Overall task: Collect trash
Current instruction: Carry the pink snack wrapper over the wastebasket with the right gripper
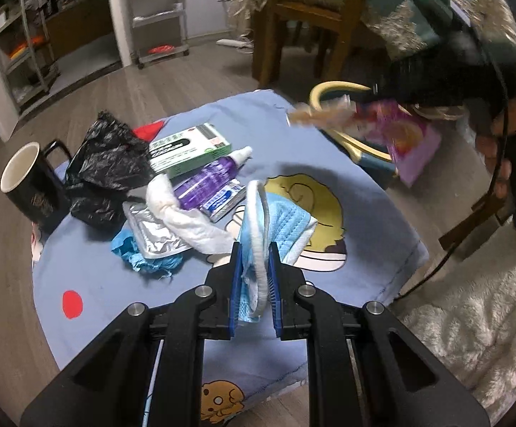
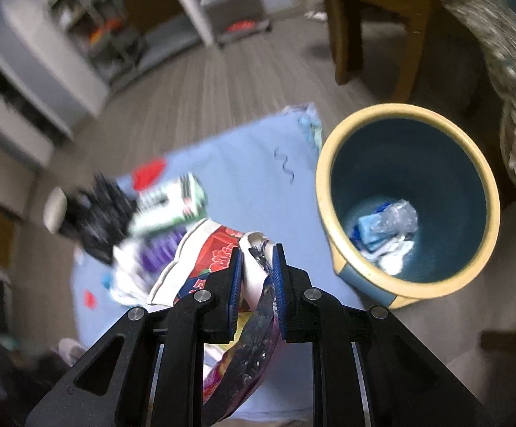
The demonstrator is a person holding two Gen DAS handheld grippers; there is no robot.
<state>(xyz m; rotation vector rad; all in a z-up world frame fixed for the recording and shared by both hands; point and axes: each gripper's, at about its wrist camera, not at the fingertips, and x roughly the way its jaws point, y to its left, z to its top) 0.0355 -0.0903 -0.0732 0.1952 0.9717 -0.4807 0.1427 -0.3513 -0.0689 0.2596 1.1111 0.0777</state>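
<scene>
Blue cartoon-print cloth (image 1: 222, 356) covers the counter. Left tool (image 1: 254, 249) pinches one crumpled blue face mask (image 1: 286, 224); right tool (image 2: 257, 253) clamps what looks like two snack wrappers (image 2: 254, 348) beside one blue bin (image 2: 409, 131).

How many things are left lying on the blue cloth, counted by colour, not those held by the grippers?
Black: 2, mug, plastic bag
Green and white: 1, box
Purple: 1, tube
White: 1, tissue
Silver: 1, foil pack
Blue: 2, small box, crumpled wrapper
Total: 8
</scene>
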